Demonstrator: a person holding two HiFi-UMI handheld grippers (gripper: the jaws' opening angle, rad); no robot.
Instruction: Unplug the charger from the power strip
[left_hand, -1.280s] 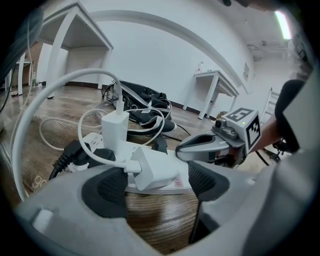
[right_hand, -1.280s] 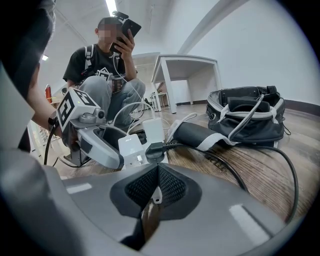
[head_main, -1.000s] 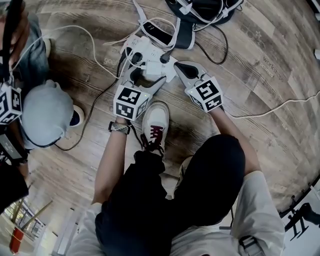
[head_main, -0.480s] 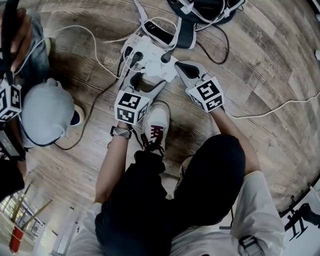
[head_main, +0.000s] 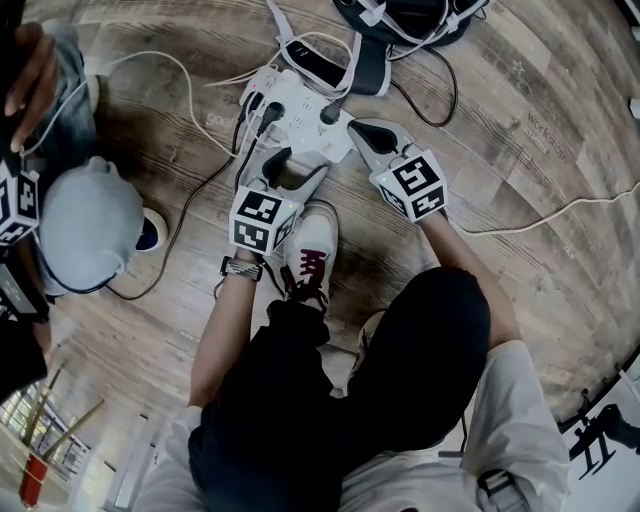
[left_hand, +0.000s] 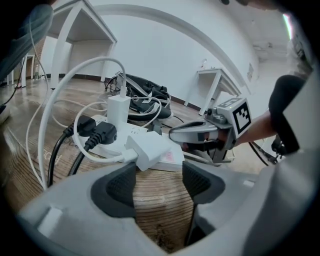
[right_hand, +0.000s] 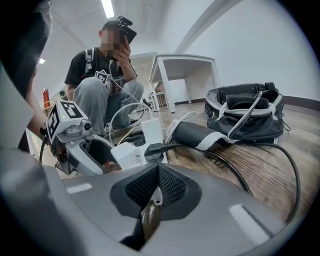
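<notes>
Left tool (left_hand: 159, 172), jaws apart and just now closing, white charger (left_hand: 150, 150) between their tips for pulling; right tool (right_hand: 157, 169), closed, beside power strip (head_main: 305, 125), probably steadying.

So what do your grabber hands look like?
The left gripper and right gripper are grey, with black ribbed pads and a white cube of black square markers each. A striped band wraps the left wrist. The left jaws have just been closing, the charger at their tips.
</notes>
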